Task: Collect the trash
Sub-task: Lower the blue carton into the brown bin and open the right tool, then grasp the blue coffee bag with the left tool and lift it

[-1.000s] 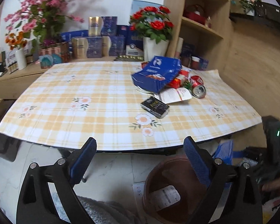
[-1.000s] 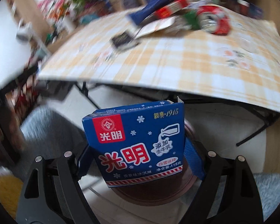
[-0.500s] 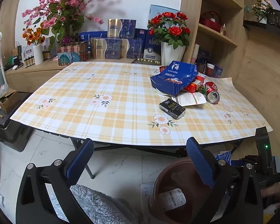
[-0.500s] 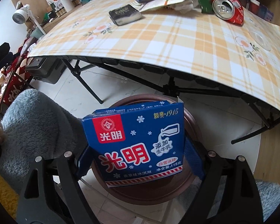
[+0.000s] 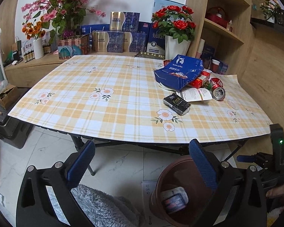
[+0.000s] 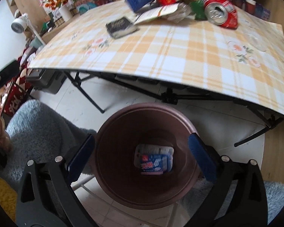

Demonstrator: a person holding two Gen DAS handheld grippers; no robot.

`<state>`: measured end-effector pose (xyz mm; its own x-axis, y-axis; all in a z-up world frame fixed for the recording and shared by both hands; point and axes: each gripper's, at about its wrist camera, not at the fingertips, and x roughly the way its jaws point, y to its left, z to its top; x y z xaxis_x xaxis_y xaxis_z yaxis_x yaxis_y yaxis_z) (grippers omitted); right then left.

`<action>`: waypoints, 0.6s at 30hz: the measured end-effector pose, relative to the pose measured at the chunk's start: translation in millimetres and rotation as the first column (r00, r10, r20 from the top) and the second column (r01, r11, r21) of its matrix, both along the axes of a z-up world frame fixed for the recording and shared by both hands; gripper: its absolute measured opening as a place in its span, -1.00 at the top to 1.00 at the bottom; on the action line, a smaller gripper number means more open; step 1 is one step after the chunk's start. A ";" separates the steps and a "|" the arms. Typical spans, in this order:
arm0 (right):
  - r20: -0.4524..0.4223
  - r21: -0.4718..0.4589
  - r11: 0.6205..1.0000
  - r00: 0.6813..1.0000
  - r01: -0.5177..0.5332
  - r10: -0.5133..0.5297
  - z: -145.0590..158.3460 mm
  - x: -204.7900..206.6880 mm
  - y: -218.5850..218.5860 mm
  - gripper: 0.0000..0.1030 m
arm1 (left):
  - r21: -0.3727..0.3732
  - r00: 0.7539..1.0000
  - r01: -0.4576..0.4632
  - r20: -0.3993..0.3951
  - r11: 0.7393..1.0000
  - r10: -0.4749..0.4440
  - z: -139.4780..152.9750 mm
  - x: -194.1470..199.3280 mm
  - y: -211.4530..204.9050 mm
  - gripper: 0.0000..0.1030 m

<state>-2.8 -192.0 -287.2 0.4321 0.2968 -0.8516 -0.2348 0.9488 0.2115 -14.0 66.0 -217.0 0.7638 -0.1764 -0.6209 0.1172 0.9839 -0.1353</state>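
The blue carton (image 6: pixel 154 161), clamped between the right gripper (image 6: pixel 141 154) pads before, now lies in the brown bin (image 6: pixel 111 170), seemingly at bottom; jaws opening, empty.

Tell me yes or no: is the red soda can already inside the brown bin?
No, the red can lies on the checked tablecloth, while the brown bin on the floor holds only a blue carton.
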 end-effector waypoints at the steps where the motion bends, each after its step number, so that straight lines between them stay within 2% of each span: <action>1: 0.011 0.002 1.000 1.000 0.010 -0.010 3.4 -0.9 -2.2 -0.89 | -0.004 1.000 -0.003 -0.003 1.000 0.003 -0.2 0.4 0.6 -0.89; 10: 0.145 0.017 0.996 0.986 0.086 -0.087 49.0 -1.6 -22.9 -0.89 | 0.000 1.000 -0.007 -0.028 1.000 0.007 -1.3 3.9 0.8 -0.89; 14: 0.220 -0.008 0.987 0.964 0.158 -0.152 77.5 4.8 -35.8 -0.89 | -0.005 0.999 0.001 -0.037 1.000 -0.001 1.5 9.4 0.0 -0.88; 18: 0.274 0.006 0.985 0.946 0.175 -0.170 99.8 10.7 -49.8 -0.89 | 0.000 1.000 0.015 -0.022 1.000 -0.015 6.7 16.5 -2.3 -0.89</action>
